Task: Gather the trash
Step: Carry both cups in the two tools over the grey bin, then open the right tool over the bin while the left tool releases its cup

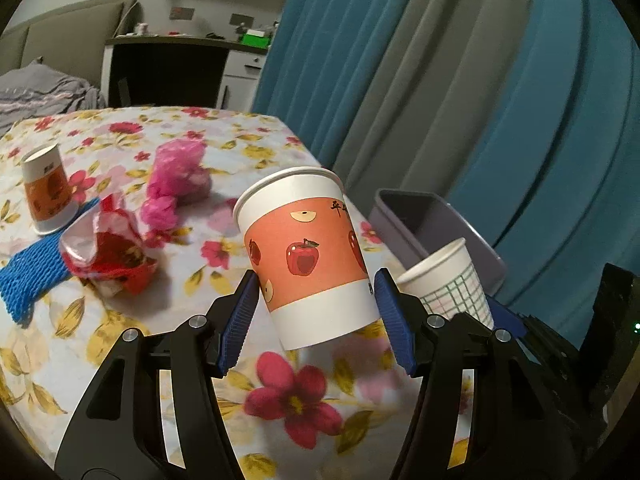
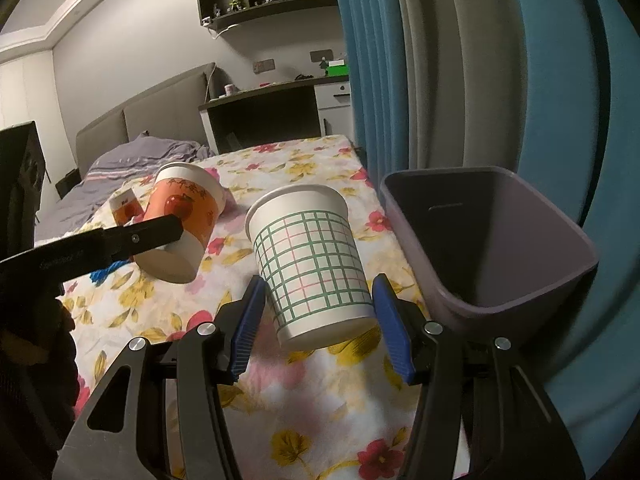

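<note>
left gripper (image 1: pixel 316 312) pinching apple cup (image 1: pixel 306 256) low on its body, blue pads (image 1: pixel 240 320) on both sides; cup lifted off the tabletop (image 1: pixel 120 360), tilted, mouth up. right gripper (image 2: pixel 318 322) pinching grid cup (image 2: pixel 312 264) the same way, also off the surface, tilted w/ mouth up.

purple bin (image 2: pixel 500 240) just right of the grid cup, at the tabletop's right edge, opening facing the right cam; can't tell if anything's inside. in left cam the grid cup (image 1: pixel 448 284) sits btwn apple cup and bin (image 1: pixel 432 224). in right cam the apple cup (image 2: pixel 180 220) is to the left, well apart from the bin, left gripper finger across it.

on the floral cloth, left side: 2nd orange cup (image 1: pixel 46 192) upside down, red wrapper (image 1: pixel 108 248) crumpled partly on blue foam net (image 1: pixel 32 276), pink plastic bag (image 1: pixel 176 184) bunched behind the wrapper. bg: blue/grey curtain (image 1: pixel 440 100), desk (image 1: pixel 180 68), bed (image 2: pixel 140 152).
</note>
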A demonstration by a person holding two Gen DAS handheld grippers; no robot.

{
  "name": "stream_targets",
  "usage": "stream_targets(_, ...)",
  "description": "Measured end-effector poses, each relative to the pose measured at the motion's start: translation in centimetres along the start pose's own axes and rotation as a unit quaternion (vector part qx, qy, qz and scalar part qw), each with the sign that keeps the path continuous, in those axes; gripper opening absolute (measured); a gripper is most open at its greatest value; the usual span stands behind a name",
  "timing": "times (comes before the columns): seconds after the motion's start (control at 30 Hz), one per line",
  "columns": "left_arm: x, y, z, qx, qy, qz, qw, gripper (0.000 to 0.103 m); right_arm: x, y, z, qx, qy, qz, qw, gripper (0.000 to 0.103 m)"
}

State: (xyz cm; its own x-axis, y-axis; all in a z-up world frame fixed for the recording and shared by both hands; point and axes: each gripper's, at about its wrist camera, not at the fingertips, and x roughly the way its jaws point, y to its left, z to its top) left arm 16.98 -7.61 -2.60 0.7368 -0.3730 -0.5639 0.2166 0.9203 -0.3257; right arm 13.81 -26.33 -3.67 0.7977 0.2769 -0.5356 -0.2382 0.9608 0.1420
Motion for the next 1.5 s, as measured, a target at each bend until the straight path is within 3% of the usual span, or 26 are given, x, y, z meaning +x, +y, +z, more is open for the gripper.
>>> stream_targets(0.43,1.6,-7.2,2.6,0.064,-0.007,-0.068,0.9956,0.059,-1.4,-5.4,2.2,0.052,-0.031,-0.061,0.996,0.055)
stream_targets(0.73,6.7,-12.3,4.0,0.077,0.026,-0.122,0.9892,0.059,-0.9,-11.3,3.0,0.101,-0.033,-0.120,0.987,0.055)
stream_targets(1.13,13.7,-14.3,3.5,0.069,0.083,-0.134,0.9851,0.059,1.8,-13.8,2.2,0.127,-0.002,-0.136,0.983,0.055)
stream_targets(1.5,16.6,-15.1,3.1,0.052,0.114,-0.147,0.9811,0.059,2.4,-14.9,1.5,0.126,0.011,-0.149,0.981,0.055)
